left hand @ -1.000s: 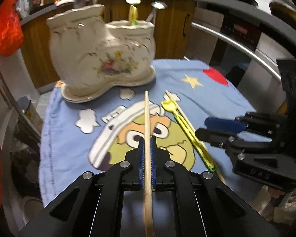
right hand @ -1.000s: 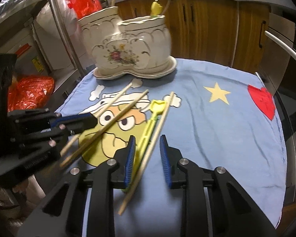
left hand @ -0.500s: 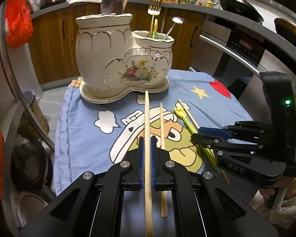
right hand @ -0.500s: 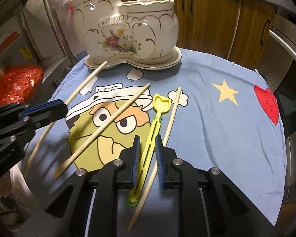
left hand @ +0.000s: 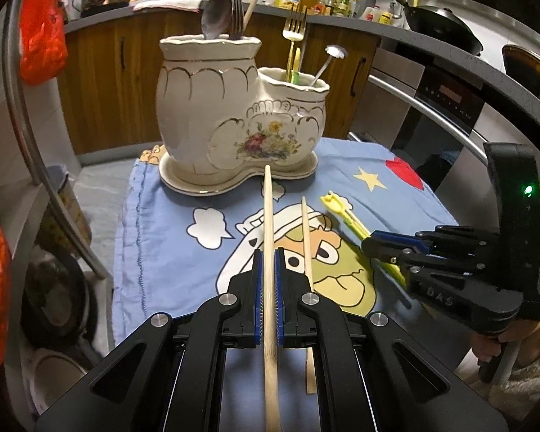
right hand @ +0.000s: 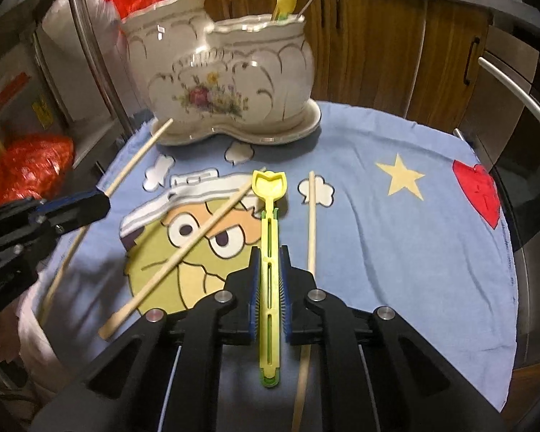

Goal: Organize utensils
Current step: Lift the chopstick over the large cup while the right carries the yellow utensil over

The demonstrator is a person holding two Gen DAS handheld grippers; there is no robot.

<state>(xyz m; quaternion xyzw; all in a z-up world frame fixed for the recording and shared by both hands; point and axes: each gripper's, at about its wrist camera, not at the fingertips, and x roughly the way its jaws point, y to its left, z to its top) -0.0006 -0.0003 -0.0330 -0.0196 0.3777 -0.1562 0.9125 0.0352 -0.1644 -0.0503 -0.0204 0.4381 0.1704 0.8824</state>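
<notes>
Gripping one utensil in each gripper, holder at the far edge

Left gripper (left hand: 268, 270) has its blue pads clamped on a wooden chopstick (left hand: 268, 216); the stick runs straight forward between the fingers, its tip pointing at the base of the ceramic utensil holder (left hand: 234, 122). In the right wrist view the same stick angles up toward the holder's saucer, clear of the cloth. Right gripper (right hand: 269, 270) has just been closing, and its pads now pinch the yellow-green plastic utensil (right hand: 270, 237) on both sides; the utensil's shovel-shaped head points toward the holder, its tail end pokes back behind the fingers.

Blue cartoon cloth (right hand: 396, 244) covers the table. Holder stands on its saucer at the far edge of the cloth, left of centre; it has two compartments. The taller one holds a spoon (left hand: 214, 14), a fork and a wooden stick; the lower one holds a gold fork (left hand: 294, 36), something yellow and a small spoon (left hand: 329, 57).

Two loose chopsticks lie on the cloth: one (right hand: 183, 252) diagonal across the cartoon face, between the two grippers, and one (right hand: 310, 223) just beside the right gripper's right finger, running toward the near edge. A bit of the person's hand (left hand: 493, 345) shows under the right gripper's handle.
</notes>
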